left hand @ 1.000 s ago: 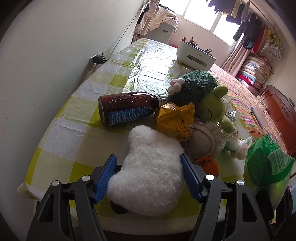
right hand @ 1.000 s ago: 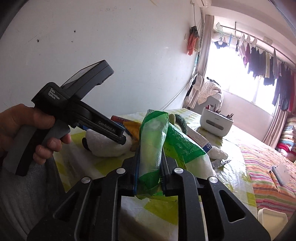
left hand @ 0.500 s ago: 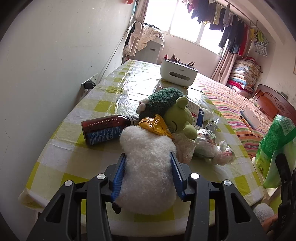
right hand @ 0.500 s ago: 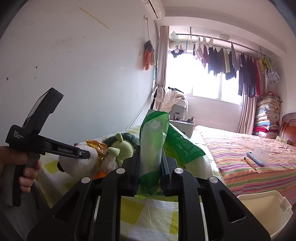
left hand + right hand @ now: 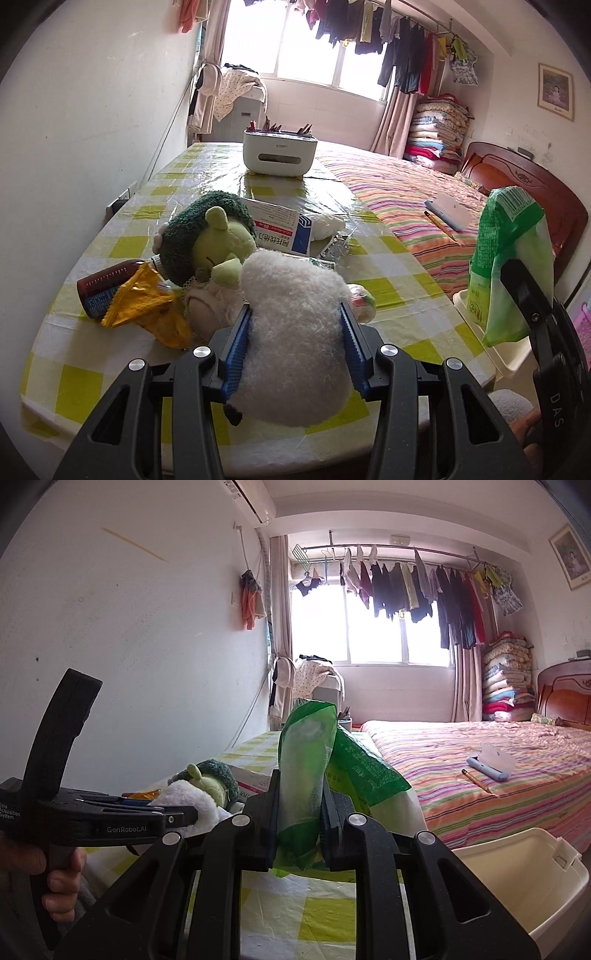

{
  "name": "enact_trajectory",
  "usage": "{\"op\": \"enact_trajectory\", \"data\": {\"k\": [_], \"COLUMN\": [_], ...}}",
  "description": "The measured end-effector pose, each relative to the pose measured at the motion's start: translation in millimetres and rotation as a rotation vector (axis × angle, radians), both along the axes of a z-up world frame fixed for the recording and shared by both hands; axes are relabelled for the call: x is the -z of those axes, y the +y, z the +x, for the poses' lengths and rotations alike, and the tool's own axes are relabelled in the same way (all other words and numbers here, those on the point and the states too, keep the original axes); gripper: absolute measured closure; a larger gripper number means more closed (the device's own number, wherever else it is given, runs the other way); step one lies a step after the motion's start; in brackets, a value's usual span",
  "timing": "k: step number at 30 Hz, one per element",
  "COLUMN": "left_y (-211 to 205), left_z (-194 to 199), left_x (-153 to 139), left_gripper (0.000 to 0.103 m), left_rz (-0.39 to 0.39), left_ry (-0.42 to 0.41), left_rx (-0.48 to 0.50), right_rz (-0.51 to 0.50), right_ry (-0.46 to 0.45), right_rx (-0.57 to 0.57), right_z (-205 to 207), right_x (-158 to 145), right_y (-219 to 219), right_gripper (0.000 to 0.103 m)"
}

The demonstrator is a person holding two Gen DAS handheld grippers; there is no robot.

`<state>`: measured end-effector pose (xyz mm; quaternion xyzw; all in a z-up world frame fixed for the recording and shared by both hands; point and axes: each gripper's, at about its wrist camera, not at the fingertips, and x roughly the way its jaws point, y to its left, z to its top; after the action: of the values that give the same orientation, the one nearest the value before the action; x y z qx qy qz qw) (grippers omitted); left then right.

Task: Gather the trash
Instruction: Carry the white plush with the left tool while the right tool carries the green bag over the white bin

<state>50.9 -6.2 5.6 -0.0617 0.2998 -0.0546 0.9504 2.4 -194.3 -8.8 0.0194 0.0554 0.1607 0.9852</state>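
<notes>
My left gripper (image 5: 293, 306) is shut on a white fluffy plush toy (image 5: 295, 354), with both blue pads pressed into its sides, just above the checked table (image 5: 74, 376). My right gripper (image 5: 301, 786) is shut on a green plastic bag (image 5: 306, 738), which stands up between the jaws; the same bag (image 5: 509, 240) shows at the right of the left wrist view. On the table lie a yellow wrapper (image 5: 147, 306), a brown bottle (image 5: 103, 284) on its side, a medicine box (image 5: 280, 229) and crumpled foil (image 5: 336, 247).
A green plush toy (image 5: 214, 243) sits among the litter. A white organiser box (image 5: 279, 151) stands at the table's far end. A cream bin (image 5: 517, 878) stands below the table's right edge, beside a striped bed (image 5: 480, 775). A wall runs along the left.
The left gripper closed onto the white plush and lifted it, swinging right. The right gripper kept its hold on the green bag, rolled level and shifted right, so the cream bin came into view.
</notes>
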Motion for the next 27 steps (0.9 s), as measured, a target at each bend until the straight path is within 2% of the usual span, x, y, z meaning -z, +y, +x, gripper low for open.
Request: {"op": "enact_trajectory", "data": {"k": [7,17,21,27], "left_y": [-41,-86,-104,-139], "left_z": [8,27,38,54], "left_x": [0,0,1,-10], "left_gripper": [0.058,0.058,0.058,0.058], "left_rz": [0.015,0.015,-0.010,-0.004], "left_ry": [0.000,0.007,0.034,0.003], "left_rx": [0.074,0.147,0.184,0.233], "right_rz": [0.108,0.162,0.202,0.303], "right_ry": [0.044,0.094,0.121,0.136], "right_rx": [0.091,0.208,0.246,0.318], "right_z": [4,13,20,27], "right_x": [3,1,0,-3], "right_y": [-37,-81,-99,-136], "right_gripper": [0.086,0.085,0.085,0.085]}}
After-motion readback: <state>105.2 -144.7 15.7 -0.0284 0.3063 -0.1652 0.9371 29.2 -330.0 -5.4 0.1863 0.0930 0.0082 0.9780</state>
